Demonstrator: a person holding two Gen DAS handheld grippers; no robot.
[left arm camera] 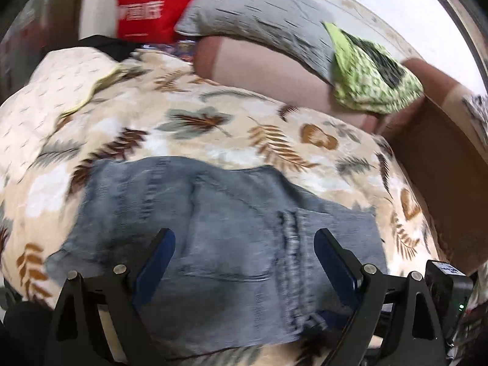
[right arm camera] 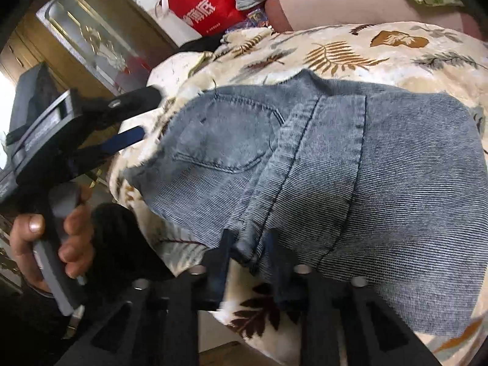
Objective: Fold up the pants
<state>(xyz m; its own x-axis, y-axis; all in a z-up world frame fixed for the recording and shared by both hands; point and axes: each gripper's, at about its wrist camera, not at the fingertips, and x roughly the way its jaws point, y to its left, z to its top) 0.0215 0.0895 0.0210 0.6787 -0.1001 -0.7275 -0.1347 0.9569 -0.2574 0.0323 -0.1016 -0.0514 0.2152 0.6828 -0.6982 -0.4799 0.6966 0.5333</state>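
The grey-blue denim pants (left arm camera: 231, 207) lie folded on a cream leaf-print blanket (left arm camera: 213, 140), back pocket facing up. My left gripper (left arm camera: 244, 238) hovers over their near part, open wide with nothing between its blue pads. In the right wrist view the pants (right arm camera: 366, 167) fill the middle. My right gripper (right arm camera: 250, 244) sits at their near edge with its fingers a little apart. A bunched fold of denim lies between them, and the pads do not visibly squeeze it. The left gripper (right arm camera: 140, 114) also shows there at the left, open, held by a person's hand (right arm camera: 67, 228).
A red bag (left arm camera: 152, 9), a grey pillow (left arm camera: 259, 15) and a green patterned cloth (left arm camera: 372, 82) sit at the back. A brown padded edge (left arm camera: 442, 167) borders the blanket on the right. A wooden cabinet with a glass door (right arm camera: 85, 39) stands to the left.
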